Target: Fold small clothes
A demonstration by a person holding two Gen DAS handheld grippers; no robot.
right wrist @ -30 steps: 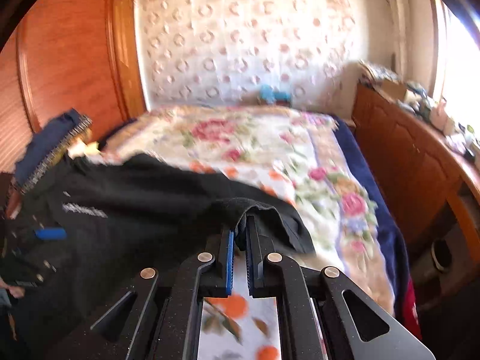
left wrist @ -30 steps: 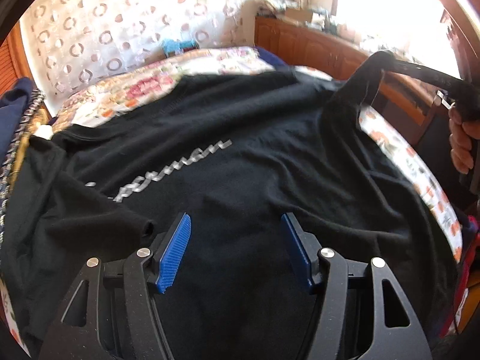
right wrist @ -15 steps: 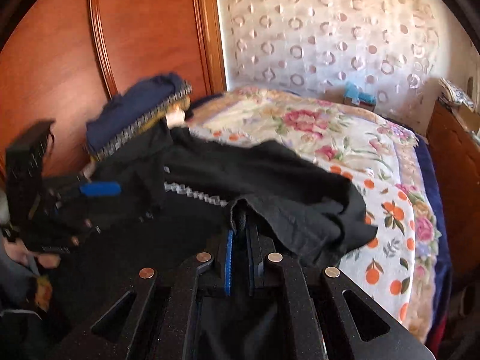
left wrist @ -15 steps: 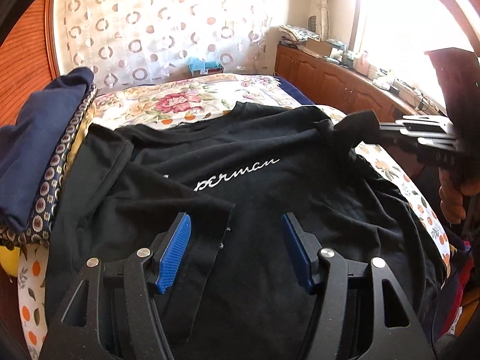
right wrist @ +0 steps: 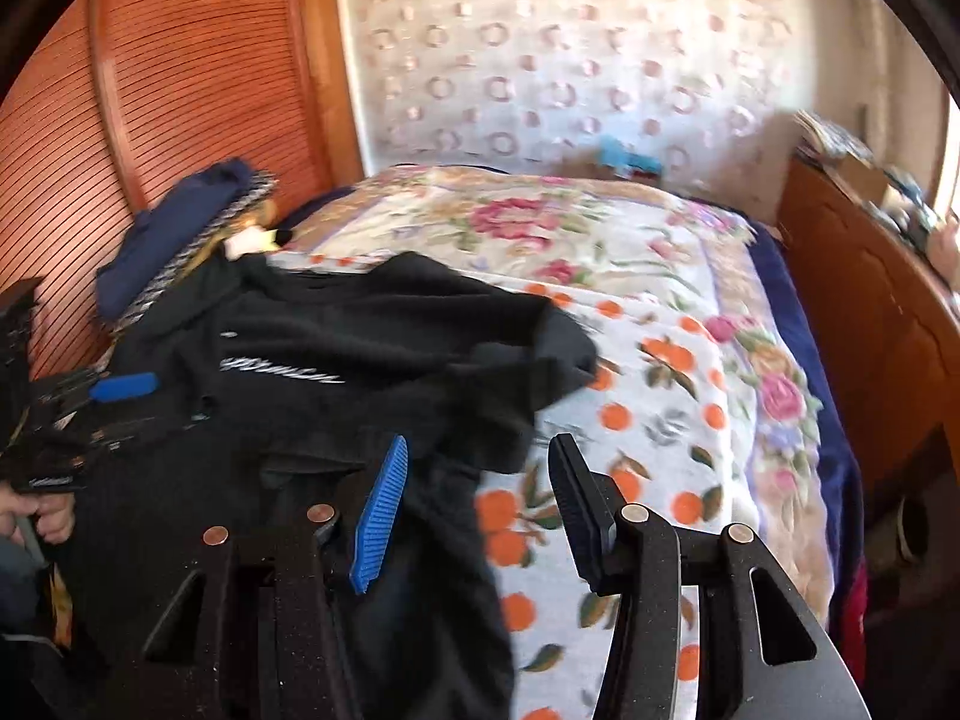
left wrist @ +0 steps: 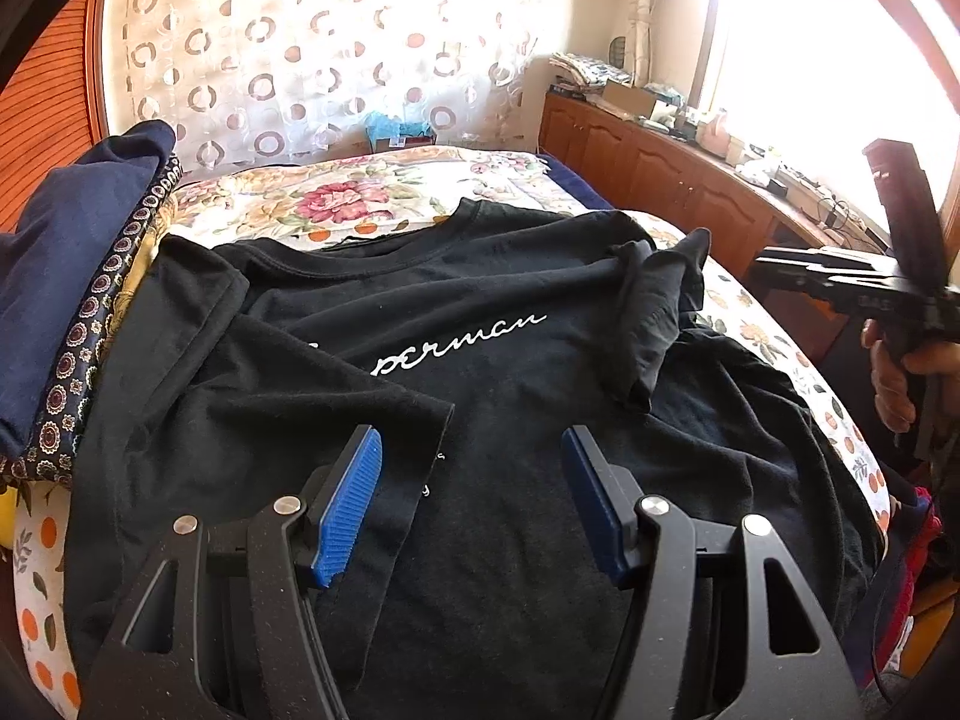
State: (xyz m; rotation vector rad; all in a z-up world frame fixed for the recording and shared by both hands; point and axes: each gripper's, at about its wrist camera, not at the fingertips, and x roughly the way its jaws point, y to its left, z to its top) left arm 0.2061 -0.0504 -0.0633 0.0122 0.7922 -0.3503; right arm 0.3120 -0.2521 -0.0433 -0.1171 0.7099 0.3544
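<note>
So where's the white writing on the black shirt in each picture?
Left wrist view: the writing sits near the middle, on the shirt, above the tongs.
Right wrist view: the writing is at the left, blurred, partway down.
Shared landmark: the blue box by the curtain at the bed's far end.
</note>
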